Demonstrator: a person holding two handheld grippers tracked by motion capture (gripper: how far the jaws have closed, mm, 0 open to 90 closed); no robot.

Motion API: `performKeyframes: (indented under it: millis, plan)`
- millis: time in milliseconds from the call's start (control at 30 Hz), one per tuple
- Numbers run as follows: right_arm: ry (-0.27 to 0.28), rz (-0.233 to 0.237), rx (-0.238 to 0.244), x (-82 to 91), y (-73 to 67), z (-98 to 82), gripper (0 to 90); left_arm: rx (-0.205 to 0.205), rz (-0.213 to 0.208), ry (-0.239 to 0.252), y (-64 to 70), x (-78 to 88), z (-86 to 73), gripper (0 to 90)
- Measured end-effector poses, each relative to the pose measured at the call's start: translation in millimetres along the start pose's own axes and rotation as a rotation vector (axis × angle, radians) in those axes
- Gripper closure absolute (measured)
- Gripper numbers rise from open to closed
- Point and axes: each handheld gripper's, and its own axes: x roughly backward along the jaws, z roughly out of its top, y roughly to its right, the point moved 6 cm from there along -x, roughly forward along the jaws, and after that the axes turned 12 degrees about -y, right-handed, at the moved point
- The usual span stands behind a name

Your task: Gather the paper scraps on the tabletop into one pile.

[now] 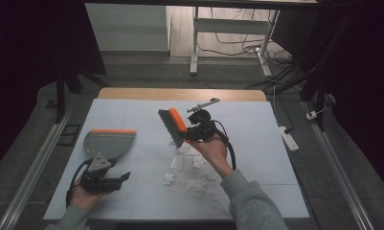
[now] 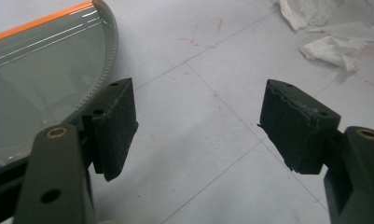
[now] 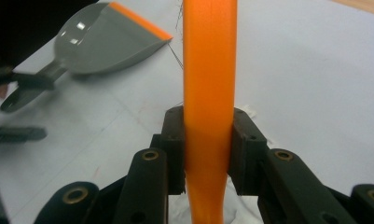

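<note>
A grey dustpan [image 1: 109, 141] with an orange lip lies on the left of the white table cover; its pan also shows in the left gripper view [image 2: 40, 88] and the right gripper view [image 3: 105, 42]. My left gripper [image 1: 122, 175] rests just near of it by the handle, open, with bare table between its fingers [image 2: 198, 100]. My right gripper [image 1: 189, 132] is raised over mid-table, shut on the orange handle [image 3: 208, 70] of a brush [image 1: 173, 125] with dark bristles. Crumpled white paper scraps [image 1: 185, 170] lie below the brush, also at the top right of the left gripper view [image 2: 334, 46].
The white cover [image 1: 256, 143] spreads across the table, with a wooden strip [image 1: 180, 93] at the far edge. A power strip [image 1: 288, 136] lies on the floor to the right. Cables and a desk leg [image 1: 194, 48] stand beyond the table.
</note>
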Motion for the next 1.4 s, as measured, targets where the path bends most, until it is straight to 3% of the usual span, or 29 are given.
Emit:
performKeyframes:
  millis: [133,300,400,500,667,767,867,1100,1200,1333,1400]
  plan:
    - [-0.057,0.031,0.055,-2.9,-13.0,-12.8,70.6,0.001,0.0,-0.001,-0.4,-0.3,-0.3,27.9]
    - [-0.14,0.099,0.14,-11.5,-44.6,-40.7,70.6,0.002,0.0,-0.005,-1.6,-0.8,-1.0,27.9]
    - [-0.178,0.113,0.186,-15.3,-61.4,-52.9,70.6,0.009,-0.003,-0.008,-2.8,-1.2,-1.8,27.8]
    - [-0.179,0.137,0.211,-16.5,-77.5,-61.1,70.6,0.018,-0.003,-0.006,-4.7,-0.3,-2.9,27.8]
    - [-0.248,0.151,0.271,-31.3,-92.0,-74.3,70.6,0.023,-0.003,-0.005,-6.8,0.3,-3.5,27.8]
    - [-0.278,0.114,0.286,-40.5,-89.5,-76.5,70.6,0.024,-0.004,-0.002,-6.3,0.6,-3.3,27.8]
    - [-0.288,0.047,0.292,-44.5,-79.4,-76.1,70.6,0.024,-0.006,-0.004,-6.4,0.0,-3.4,27.8]
    - [-0.276,0.008,0.204,-43.1,-47.7,-71.7,70.7,0.022,-0.006,-0.005,-5.3,-0.1,-3.0,27.8]
    - [-0.261,-0.045,0.185,-41.9,-31.9,-66.0,70.7,0.021,-0.006,-0.008,-5.3,-1.0,-3.2,27.8]
    - [-0.244,-0.061,0.16,-39.5,-14.7,-59.5,70.7,0.022,-0.007,-0.01,-5.6,-1.3,-3.5,27.8]
    - [-0.222,-0.081,0.173,-34.6,-10.4,-57.3,70.7,0.023,-0.007,-0.011,-5.7,-1.2,-3.7,27.8]
